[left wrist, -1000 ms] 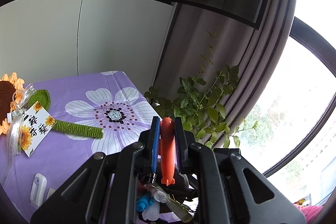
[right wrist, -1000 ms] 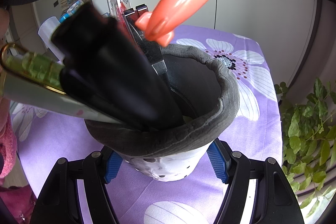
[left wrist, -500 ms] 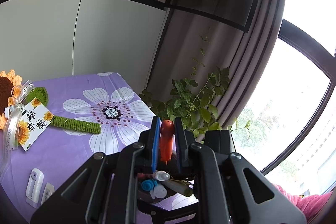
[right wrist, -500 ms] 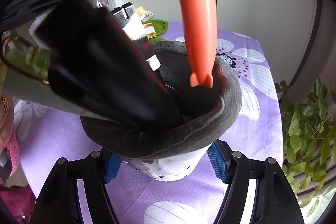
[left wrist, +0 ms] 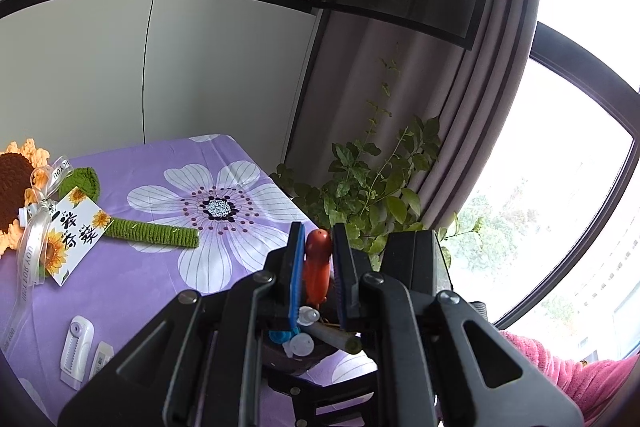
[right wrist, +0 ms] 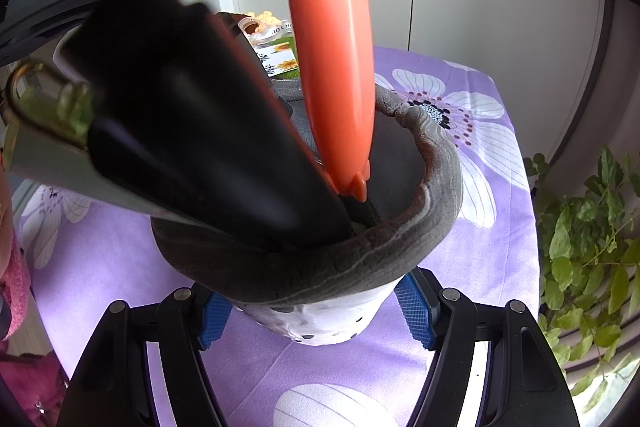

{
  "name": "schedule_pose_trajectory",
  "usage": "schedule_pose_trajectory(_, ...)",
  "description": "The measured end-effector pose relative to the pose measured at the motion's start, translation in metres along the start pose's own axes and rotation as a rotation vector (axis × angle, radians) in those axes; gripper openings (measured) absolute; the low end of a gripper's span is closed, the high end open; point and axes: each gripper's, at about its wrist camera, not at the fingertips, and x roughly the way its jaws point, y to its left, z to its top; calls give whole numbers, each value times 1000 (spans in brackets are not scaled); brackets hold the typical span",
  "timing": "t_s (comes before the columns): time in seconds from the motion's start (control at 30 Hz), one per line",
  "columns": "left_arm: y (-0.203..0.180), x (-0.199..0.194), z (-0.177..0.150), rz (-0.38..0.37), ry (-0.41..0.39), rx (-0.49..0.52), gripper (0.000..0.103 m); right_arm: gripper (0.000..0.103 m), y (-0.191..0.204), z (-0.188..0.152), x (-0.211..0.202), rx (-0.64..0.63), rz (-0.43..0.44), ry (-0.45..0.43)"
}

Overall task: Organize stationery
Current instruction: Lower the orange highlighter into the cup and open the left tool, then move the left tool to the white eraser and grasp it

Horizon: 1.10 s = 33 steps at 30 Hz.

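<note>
Mid-insert: my left claw (left wrist: 317, 259) pinches orange pen (right wrist: 328, 59), tip inside pen cup (right wrist: 400, 247) on tabletop (right wrist: 500, 227). Right claw (right wrist: 316, 311) clamps cup wall. Next, I reckon: lower a bit, let go w/o snagging black pens (right wrist: 192, 115).

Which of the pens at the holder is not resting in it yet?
The orange pen: the left hand-held gripper grips it, tip inside the pen holder's rim. The black ones already lean inside.

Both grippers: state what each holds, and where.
Left gripper pinches the orange pen near its upper end. Right gripper clamps the pen holder by its lower sides.
</note>
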Motion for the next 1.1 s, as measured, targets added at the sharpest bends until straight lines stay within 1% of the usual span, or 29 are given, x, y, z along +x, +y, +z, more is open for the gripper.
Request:
schedule_pose_trajectory(0.13,-6,0,1,-4,11,42,12,72,0,0,0,0,0,0)
schedule_pose_trajectory(0.23,-10,0,0,7,7,70,11,72,0,0,0,0,0,0)
schedule_pose_trajectory(0.33,-9,-1,0,-4,12,62,12,72,-2,-1,0,0,0,0)
schedule_pose_trajectory(0.63,-5,-7,0,18,6,57,12,72,-1,-1,-1,0,0,0)
schedule_pose_trajectory(0.87,-3,0,0,-4,36,54,12,72,-3,-2,0,5,5,2)
schedule_pose_trajectory(0.9,-2,0,0,-1,40,51,14,72,-3,-2,-1,7,6,2)
schedule_pose_trajectory(0.97,0,0,1,17,43,44,25,72,-4,-2,0,7,7,1)
schedule_pose_trajectory(1.0,2,-2,1,16,39,36,40,72,-4,-2,0,7,7,1)
schedule_pose_trajectory(1.03,4,-5,1,14,29,26,48,72,-4,-2,0,7,7,2)
schedule_pose_trajectory(1.1,5,-15,3,15,0,17,48,72,-4,-2,0,7,7,1)
